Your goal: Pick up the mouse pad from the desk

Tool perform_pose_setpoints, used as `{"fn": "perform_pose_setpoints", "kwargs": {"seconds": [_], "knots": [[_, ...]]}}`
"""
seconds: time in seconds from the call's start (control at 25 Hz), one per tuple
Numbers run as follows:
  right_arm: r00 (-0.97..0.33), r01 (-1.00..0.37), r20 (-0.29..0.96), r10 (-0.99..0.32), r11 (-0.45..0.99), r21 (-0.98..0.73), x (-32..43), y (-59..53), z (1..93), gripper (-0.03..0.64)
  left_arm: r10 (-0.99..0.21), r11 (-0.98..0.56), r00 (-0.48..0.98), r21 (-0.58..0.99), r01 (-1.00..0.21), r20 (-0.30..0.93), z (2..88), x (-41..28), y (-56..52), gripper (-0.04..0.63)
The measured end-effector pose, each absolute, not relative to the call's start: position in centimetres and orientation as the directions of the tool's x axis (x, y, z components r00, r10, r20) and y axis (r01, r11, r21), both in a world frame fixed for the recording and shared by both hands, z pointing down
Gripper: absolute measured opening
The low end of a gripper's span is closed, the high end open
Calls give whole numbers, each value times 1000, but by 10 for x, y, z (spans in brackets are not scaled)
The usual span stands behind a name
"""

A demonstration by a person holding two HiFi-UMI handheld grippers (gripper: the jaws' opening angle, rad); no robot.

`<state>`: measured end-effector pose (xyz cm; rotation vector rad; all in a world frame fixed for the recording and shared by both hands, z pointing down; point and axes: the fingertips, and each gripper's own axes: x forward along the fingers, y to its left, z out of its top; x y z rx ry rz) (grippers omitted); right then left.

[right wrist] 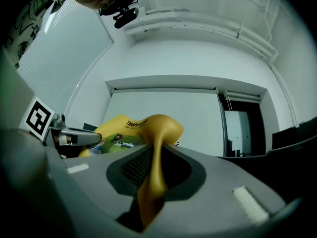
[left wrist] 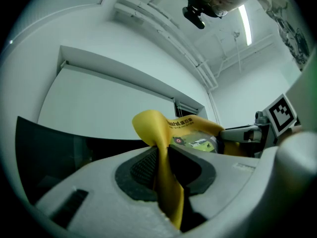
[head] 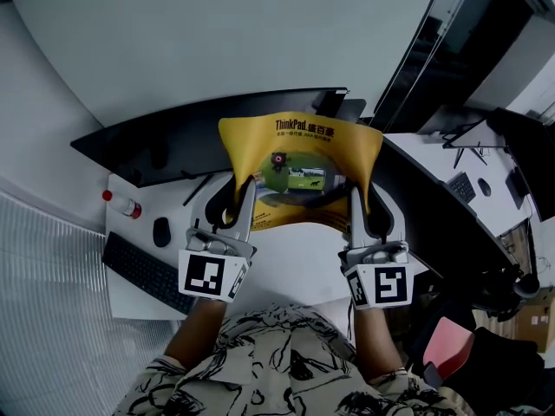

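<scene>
Mouse pad is the yellow one with black print along its top edge and a green picture in the middle. It's held up in front of the dark monitor, spread out between the two grippers and raised above the white desk.

The left gripper has the pad's left edge. In the left gripper view the jaws are nearly together, with the yellow sheet squeezed between the two dark ribbed pads. The sheet folds where it's pinched and a strip of it hangs out below. So that one is clamped on the pad, not just touching it.

Same deal on the other side. The right gripper has the right edge, and in the right gripper view its jaws are pressed onto the yellow sheet too. The pad bulges up above them and trails down past them.

Between the two grips the pad bows, with both top corners sticking up and the middle sagging a bit toward the person. The two marker cubes sit near the person's patterned shirt.

Over on the left of the desk there's a black keyboard, a black mouse just beyond it, and a small bottle with a red cap. All of those are well apart from the pad.
</scene>
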<state>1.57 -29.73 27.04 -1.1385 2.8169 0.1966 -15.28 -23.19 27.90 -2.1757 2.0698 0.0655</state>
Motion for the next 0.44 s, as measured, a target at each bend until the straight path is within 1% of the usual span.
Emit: {"fn": "perform_pose_setpoints", "kwargs": {"seconds": [0.44], "knots": [[-720, -693, -144, -679, 715, 93, 12, -298, 269, 72, -990, -37, 45, -66, -997, -131, 280, -155, -231, 78]]}}
